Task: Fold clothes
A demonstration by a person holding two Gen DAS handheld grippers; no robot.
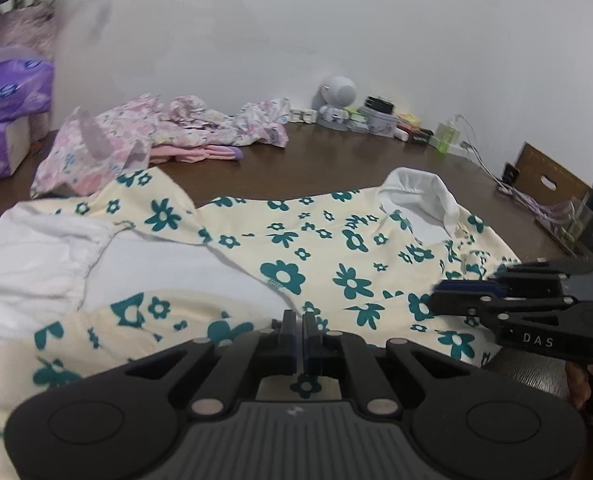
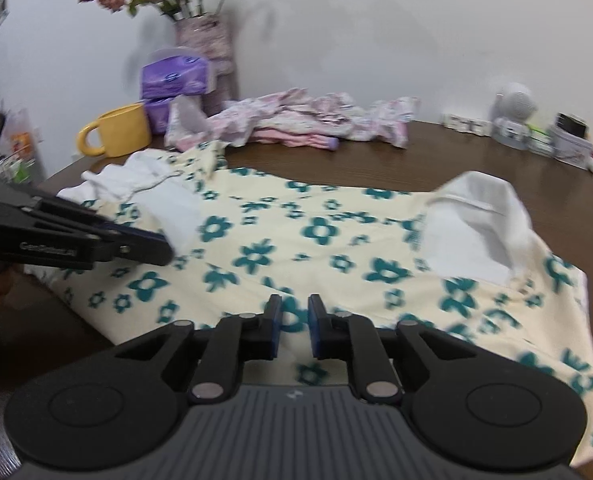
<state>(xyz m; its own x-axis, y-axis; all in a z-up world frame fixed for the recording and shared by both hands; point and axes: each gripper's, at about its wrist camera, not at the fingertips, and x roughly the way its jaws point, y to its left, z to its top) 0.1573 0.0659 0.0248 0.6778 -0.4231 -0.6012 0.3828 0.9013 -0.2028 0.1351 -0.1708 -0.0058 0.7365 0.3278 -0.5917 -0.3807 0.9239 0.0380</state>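
L gripper [image 1: 299,322] pinched closed on floral dress [image 1: 348,248].

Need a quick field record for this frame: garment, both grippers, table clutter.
garment: cream floral top with teal flowers, spread flat on the brown table, white collar toward the right
left gripper: shut, fingertips at the near hem of the top; whether cloth is pinched cannot be told
right gripper: narrow gap between the pads, low over the near edge of the top, no cloth visibly pinched
other clothes: pink patterned pile at the back of the table
clutter: yellow mug, purple tissue packs, flower vase
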